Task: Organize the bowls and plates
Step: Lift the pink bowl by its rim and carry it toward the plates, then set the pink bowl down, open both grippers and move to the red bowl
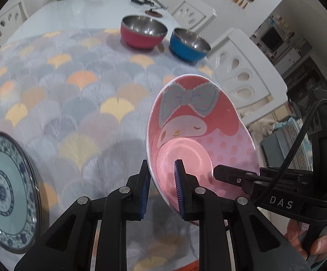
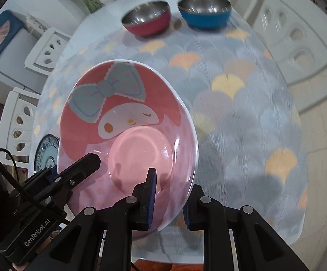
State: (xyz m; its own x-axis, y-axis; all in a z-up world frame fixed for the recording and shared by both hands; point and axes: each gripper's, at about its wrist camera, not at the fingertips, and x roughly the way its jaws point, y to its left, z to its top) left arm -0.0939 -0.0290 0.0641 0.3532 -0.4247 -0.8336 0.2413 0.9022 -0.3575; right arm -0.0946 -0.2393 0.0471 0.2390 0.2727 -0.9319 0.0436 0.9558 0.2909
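Nearest our left wrist camera, the left gripper (image 1: 162, 187) is clamped narrow on the near-left rim of the pink bowl (image 1: 199, 131): one blue-padded finger sits outside the wall, the other inside. We hold the bowl tilted and off the tablecloth (image 1: 68, 103), its cartoon face and grey bow turned toward the lens.

Left of the gripper, at the view's edge, we note a blue-and-white plate (image 1: 5, 192) lying on the cloth, well apart from the bowl.

Farther back on the table stand a red bowl (image 1: 143, 32) and, just to its right, a blue bowl (image 1: 189, 45), both steel-lined, upright, close together, whether touching we cannot tell.

At the right of this view, the right gripper (image 1: 226, 176) reaches in over the pink bowl's opposite rim.

From the right wrist view, the right gripper (image 2: 170, 194) is likewise pinched narrow on the bowl's near-right rim, one finger inside, one below. A hand (image 1: 308, 239) shows at the lower right corner, on the right gripper's handle.

White chairs (image 1: 238, 67) stand around the table.
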